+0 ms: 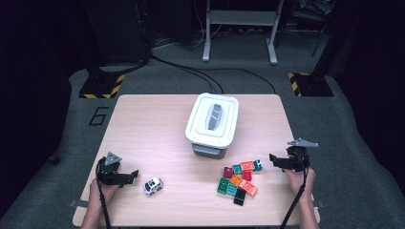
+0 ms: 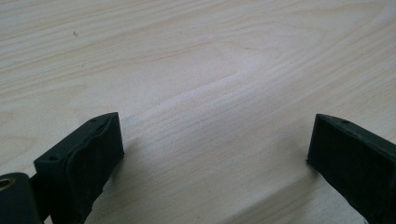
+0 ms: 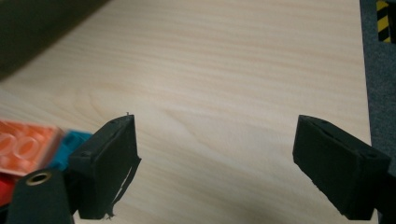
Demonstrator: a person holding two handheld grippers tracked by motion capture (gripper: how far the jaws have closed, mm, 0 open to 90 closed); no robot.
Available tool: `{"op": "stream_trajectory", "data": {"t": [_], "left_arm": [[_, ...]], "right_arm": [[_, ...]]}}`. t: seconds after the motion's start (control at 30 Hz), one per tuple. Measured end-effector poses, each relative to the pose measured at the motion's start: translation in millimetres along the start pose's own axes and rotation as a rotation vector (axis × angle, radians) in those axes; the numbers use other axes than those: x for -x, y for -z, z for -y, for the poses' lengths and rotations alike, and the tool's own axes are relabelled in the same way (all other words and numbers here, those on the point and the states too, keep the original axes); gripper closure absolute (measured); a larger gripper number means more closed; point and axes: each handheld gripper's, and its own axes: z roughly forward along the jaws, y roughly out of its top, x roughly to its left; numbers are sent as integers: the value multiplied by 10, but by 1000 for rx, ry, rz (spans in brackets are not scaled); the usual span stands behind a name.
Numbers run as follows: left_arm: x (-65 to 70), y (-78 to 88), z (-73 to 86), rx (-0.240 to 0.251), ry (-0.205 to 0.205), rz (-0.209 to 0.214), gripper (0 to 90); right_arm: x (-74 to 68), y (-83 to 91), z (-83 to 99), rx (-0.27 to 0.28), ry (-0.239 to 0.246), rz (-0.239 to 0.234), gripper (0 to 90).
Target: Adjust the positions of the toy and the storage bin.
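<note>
Two hand-held claws over a pale wood bench (image 1: 143, 119). Right claw (image 1: 273, 159) has its jaws apart w/ nothing between them, tips pointing at a loose pile of toy bricks (image 1: 239, 177) just beyond them. In the right gripper view an orange brick (image 3: 25, 145) and a teal brick (image 3: 70, 144) sit just past the left-hand jaw.

Left claw (image 1: 133, 174) is apart and empty too; a small white toy car (image 1: 153, 186) sits just off its tips.

Risk: bricks lie touching, so a sideways approach prob. shoves neighbours or pinches two at once; a shallow bite could let one slip.

Count: approx. 11 bricks, 1 car, 1 lidded white bin (image 1: 212, 121) well beyond both claws.
</note>
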Motion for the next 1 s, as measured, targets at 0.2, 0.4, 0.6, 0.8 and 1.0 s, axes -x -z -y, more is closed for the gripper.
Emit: {"op": "stream_trajectory", "data": {"t": [0.2,0.4,0.6,0.8,1.0], "left_arm": [[-28,25,-83,-5,61,33,10],[-22,159,-265,42,78,76,5],[62,254,-513,69,65,98,16],[214,283,-791,71,54,98,2],[427,290,-1136,89,14,116,2]], "right_arm": [[87,-78,189,-21,22,-9,46],[81,-138,254,-22,53,-27,0],[60,-199,271,-45,54,-20,0],[35,-193,287,-48,59,12,0],[36,-197,287,-44,46,26,0]]}}
